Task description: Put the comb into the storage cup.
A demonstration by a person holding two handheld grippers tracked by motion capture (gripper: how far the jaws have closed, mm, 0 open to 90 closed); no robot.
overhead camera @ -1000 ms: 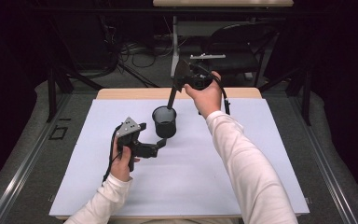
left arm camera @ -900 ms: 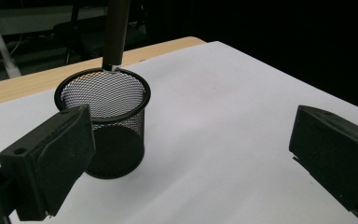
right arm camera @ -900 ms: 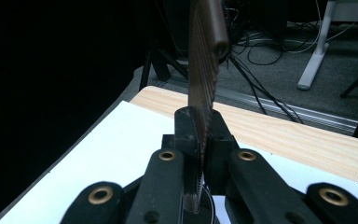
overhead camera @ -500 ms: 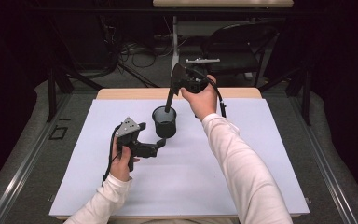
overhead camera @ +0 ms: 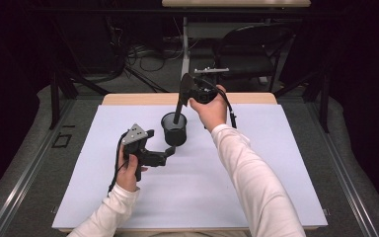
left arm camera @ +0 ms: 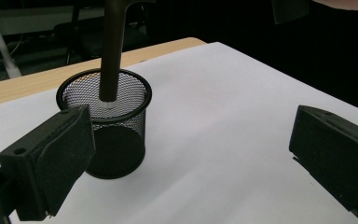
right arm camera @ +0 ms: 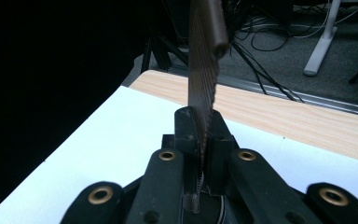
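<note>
A black mesh cup (overhead camera: pixel 174 130) (left arm camera: pixel 116 140) stands upright on the white sheet (overhead camera: pixel 276 163). My right gripper (overhead camera: pixel 189 90) (right arm camera: pixel 200 126) is above and just behind it, shut on the flat ridged head of a dark brown long-handled tool (overhead camera: pixel 178 111) (right arm camera: pixel 205 56). The tool's handle (left arm camera: pixel 112 46) points down into the cup, its pale tip inside the rim. My left gripper (overhead camera: pixel 169 151) (left arm camera: pixel 191 154) rests low on the sheet at the cup's near left side. Its jaws are wide apart with nothing between them, and the cup sits in front of its left jaw.
The sheet covers a wooden table whose bare far edge (overhead camera: pixel 143 98) shows behind the cup. Beyond the table stand a dark chair (overhead camera: pixel 256 44) and a desk leg (overhead camera: pixel 184 44), with cables on the floor (overhead camera: pixel 128 64).
My right hand has sunk a little and shifted left, carrying the tool's handle further down into the cup. The left gripper and the cup have stayed where they were.
</note>
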